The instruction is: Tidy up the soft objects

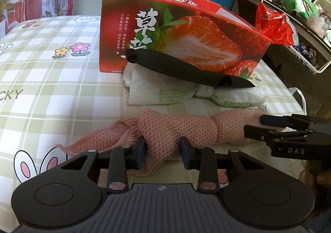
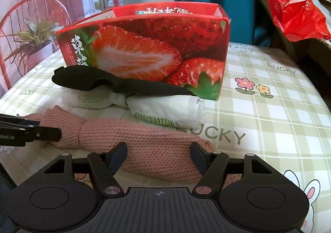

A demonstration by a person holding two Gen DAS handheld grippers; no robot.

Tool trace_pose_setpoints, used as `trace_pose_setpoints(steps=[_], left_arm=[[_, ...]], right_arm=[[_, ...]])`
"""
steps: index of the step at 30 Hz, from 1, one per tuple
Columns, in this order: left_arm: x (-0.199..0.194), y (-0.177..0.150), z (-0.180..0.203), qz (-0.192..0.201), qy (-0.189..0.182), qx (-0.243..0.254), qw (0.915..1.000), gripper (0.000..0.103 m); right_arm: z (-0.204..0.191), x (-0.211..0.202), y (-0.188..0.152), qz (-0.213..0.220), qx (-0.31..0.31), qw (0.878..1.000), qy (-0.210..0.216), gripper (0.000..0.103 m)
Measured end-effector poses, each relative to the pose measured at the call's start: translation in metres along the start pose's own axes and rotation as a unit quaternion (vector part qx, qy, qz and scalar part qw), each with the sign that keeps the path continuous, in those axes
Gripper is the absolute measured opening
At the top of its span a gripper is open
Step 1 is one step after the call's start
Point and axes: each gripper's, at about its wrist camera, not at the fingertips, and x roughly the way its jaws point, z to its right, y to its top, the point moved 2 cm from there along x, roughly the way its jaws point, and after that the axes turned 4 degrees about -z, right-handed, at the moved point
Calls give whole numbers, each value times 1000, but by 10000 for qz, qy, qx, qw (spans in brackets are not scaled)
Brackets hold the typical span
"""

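Left tool (image 1: 163, 151): fingers closed in on a bunched fold of the pink scarf (image 1: 178, 131), pads pressing the knit from both sides; seen from the right wrist view it enters at 9 o'clock (image 2: 52, 134) with its tips against the scarf's knotted end.
Right tool (image 2: 158, 157): fingers spread wide, one on each side of the scarf's thick middle (image 2: 144, 140), pads beside the knit without squeezing it; in the left wrist view it reaches in from 3 o'clock (image 1: 253, 126), its tips at the scarf's far end.
Pink scarf: knitted, tied in a loose knot, lying on the bed (image 1: 51, 63) at 6 o'clock of the box, between both tools.
White bag (image 1: 165, 90): knotted plastic, lying just behind the scarf, against the foot of the box.
Black cloth (image 1: 182, 66): long dark piece draped along the top of the white bag, touching the box front.
Box (image 1: 186, 34): red cardboard with a strawberry print, open at the top, standing upright on the checked bed sheet at 12 o'clock.
Red bag (image 2: 293, 18): crumpled plastic at 2 o'clock, off the bed.
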Motion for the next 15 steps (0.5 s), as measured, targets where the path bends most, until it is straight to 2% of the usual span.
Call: trace_pose_setpoints(steps=[6, 9, 10, 13, 15], left_arm=[[0, 0, -2, 4, -18, 28, 10000, 37], [0, 0, -1, 1, -25, 68, 10000, 37], [0, 0, 0, -1, -12, 91, 10000, 37], [1, 0, -1, 1, -32, 81, 10000, 37], [1, 0, -1, 0, -44, 67, 10000, 37]], right_arm=[[1, 5, -4, -48, 31, 9999, -85, 78], [0, 9, -5, -71, 5, 9999, 156, 101], [-2, 11, -6, -98, -42, 9996, 243, 103], [-10, 12, -8, -105, -251, 9996, 59, 103], [-7, 10, -8, -70, -149, 9998, 138, 102]])
